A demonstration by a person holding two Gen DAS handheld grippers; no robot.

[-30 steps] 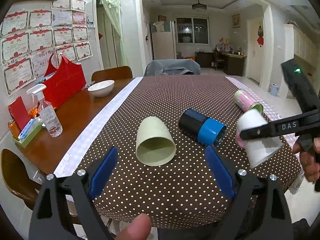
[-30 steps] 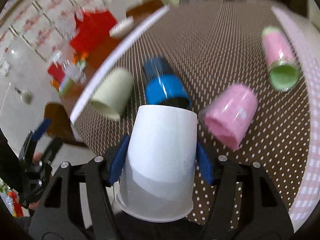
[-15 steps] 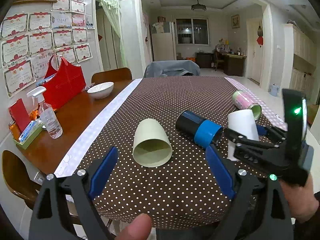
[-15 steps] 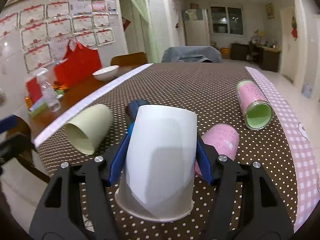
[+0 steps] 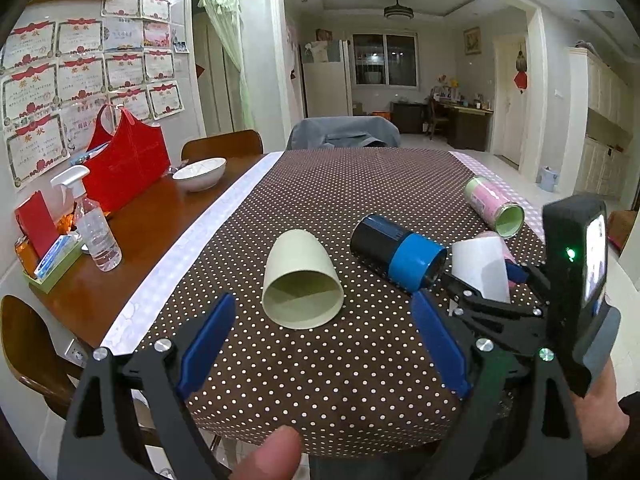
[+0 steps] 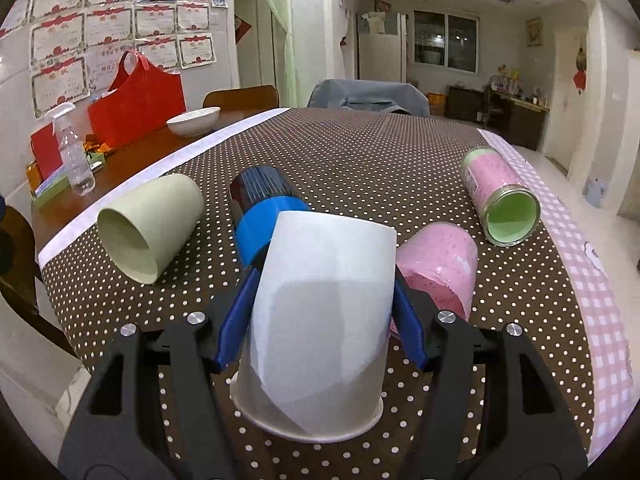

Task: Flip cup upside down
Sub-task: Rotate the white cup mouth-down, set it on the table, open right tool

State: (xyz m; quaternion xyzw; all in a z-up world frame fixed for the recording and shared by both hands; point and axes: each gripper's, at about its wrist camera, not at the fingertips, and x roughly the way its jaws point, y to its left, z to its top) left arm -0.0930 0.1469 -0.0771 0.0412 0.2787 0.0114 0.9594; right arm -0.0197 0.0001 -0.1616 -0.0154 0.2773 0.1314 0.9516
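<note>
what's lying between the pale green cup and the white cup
The black-and-blue cup, on its side, lies between the pale green cup and the white cup; both views show it.

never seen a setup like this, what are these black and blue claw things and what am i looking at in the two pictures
They are hand-held tongs, one in each of a person's hands, each carrying a fisheye camera that looks out along its two blue-padded fingers. One picture comes from the left tongs, which are open and hold nothing. The other comes from the right tongs, which are shut on a white cup, rim down near the dotted tablecloth. Lying on their sides on the cloth are a pale green cup, a black and blue cup, a pink cup and a pink can. The left view also shows the right tongs from the side.
</note>
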